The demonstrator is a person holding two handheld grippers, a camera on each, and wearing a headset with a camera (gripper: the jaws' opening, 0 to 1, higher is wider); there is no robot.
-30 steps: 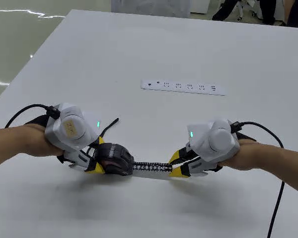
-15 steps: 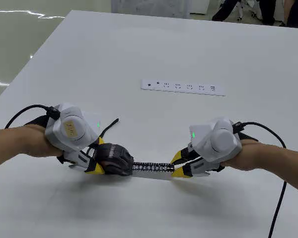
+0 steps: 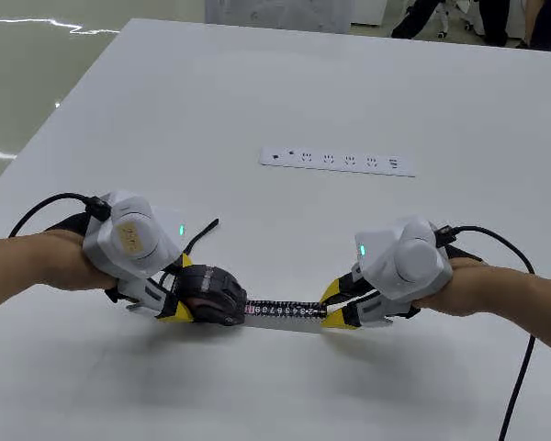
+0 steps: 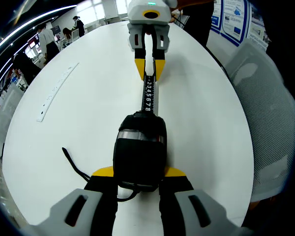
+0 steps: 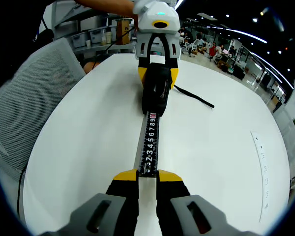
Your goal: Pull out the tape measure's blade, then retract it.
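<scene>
Clamping the tape measure [image 3: 211, 294] in our left fingers [image 3: 177, 312] near the desk's [image 3: 257, 83] front edge, we pinch the blade [image 3: 280, 310] tip in our right fingers [image 3: 333, 321]. It lies left-to-right between them, so we judge the pull should run rightward along it.

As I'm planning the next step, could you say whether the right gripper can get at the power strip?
Probably not yet: the right gripper is shut on the blade. Nothing stands between it and the power strip, so the way looks free once it lets go.
</scene>
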